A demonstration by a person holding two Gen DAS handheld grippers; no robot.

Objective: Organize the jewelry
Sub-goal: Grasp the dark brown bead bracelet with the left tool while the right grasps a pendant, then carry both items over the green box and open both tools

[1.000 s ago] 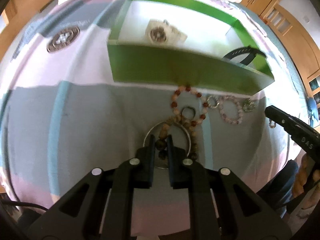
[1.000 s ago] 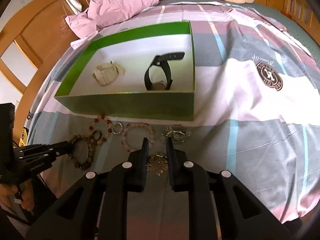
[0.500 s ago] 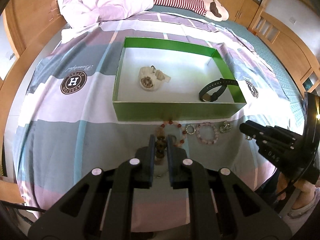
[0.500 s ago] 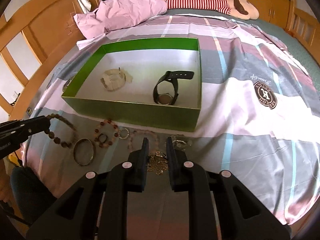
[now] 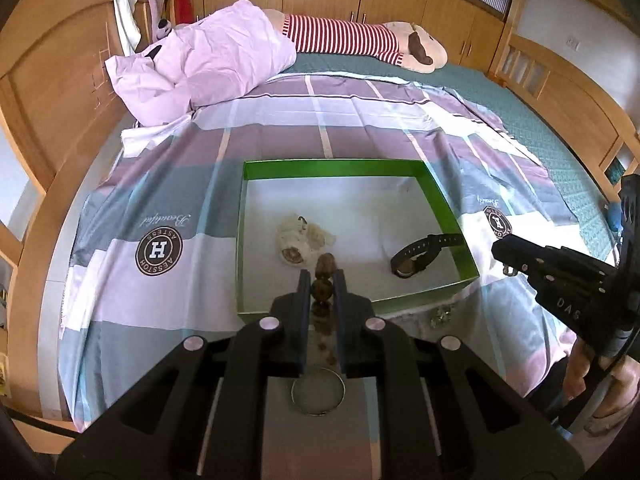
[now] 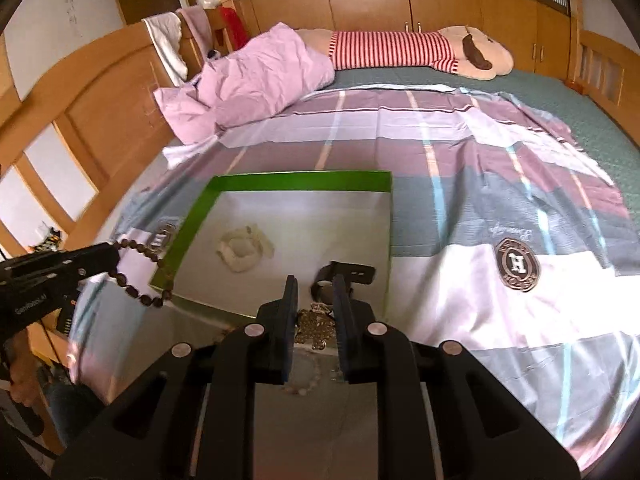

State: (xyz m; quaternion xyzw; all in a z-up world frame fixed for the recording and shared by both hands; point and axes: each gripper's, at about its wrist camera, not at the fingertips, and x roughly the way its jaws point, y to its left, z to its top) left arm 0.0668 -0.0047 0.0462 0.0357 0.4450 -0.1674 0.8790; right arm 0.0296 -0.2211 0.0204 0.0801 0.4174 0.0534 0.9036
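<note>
Both grippers have risen off the bedspread since the earlier frames, each carrying a piece up with it, so the view now takes in the whole bed where before it was filled by the row of jewelry. The left gripper (image 5: 322, 282) is clamped narrowly on a dark wooden bead bracelet (image 5: 323, 280), one bead showing just past the fingertips and the rest of the loop hanging below and behind them; in the right wrist view the same strand (image 6: 138, 276) dangles beside the near left corner of the green box (image 5: 432, 184). The right gripper (image 6: 314, 300) is closed narrowly on a tangled gold-coloured chain piece (image 6: 314, 326), which sits between the fingers and hangs just under them. Ahead of both sets of fingertips lies the open box, and inside it two items are already placed: one cream-coloured watch (image 5: 298, 240) to the left of the left fingers' line, and one black watch (image 5: 420, 254) to the right. So the task looks under way but not half done: two pieces are stowed, two are in the air, neither yet over the box floor. Left on the bedspread, one silver bangle (image 5: 318, 390) lies below the left fingers, one small silvery piece (image 5: 440, 314) lies right of them by the box's near wall, and one pale bead bracelet (image 6: 304, 386) shows partly beneath the right fingers; others may be hidden behind the gripper bodies.
</note>
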